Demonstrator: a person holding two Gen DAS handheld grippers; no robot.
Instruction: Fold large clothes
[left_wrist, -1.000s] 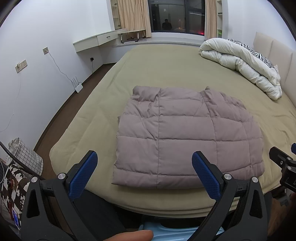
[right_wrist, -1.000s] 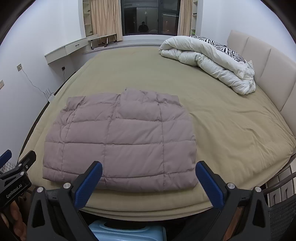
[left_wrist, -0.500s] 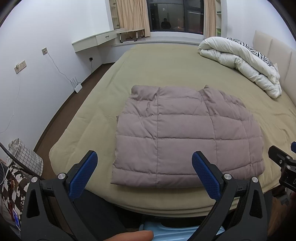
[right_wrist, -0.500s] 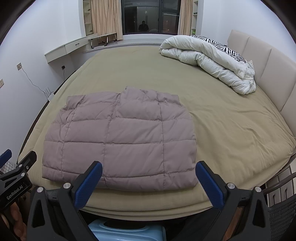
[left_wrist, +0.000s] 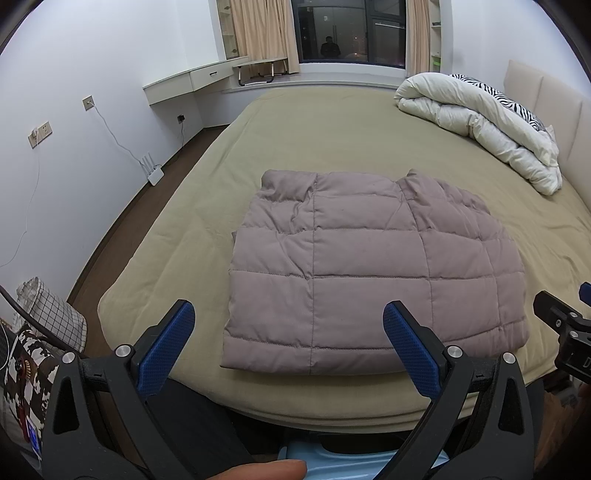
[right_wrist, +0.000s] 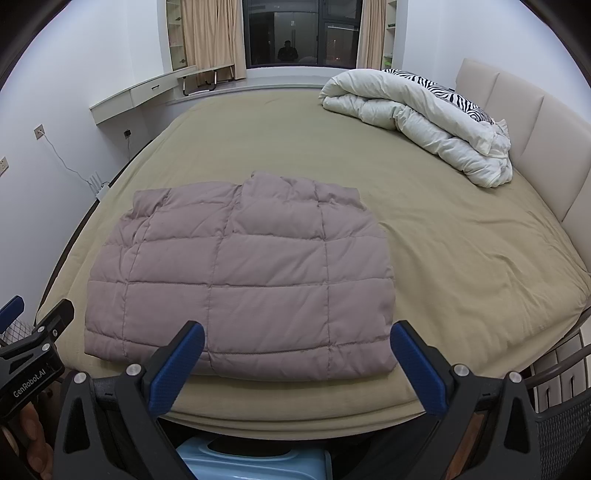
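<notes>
Folded jacket (left_wrist: 373, 273) lying flat mid-frame near the bed (left_wrist: 332, 129) edge for easy reach, left gripper (left_wrist: 288, 347) and right gripper (right_wrist: 297, 365) hovering low in frame, fingers spread wide, gripping nothing.

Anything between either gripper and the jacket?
Nothing visible. The left gripper and right gripper are both open, short of the jacket's near hem, with only bare bed edge between. The duvet lies far off.

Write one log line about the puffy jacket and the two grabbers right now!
jacket: folded, flat on bed | left gripper: open, empty | right gripper: open, empty
</notes>
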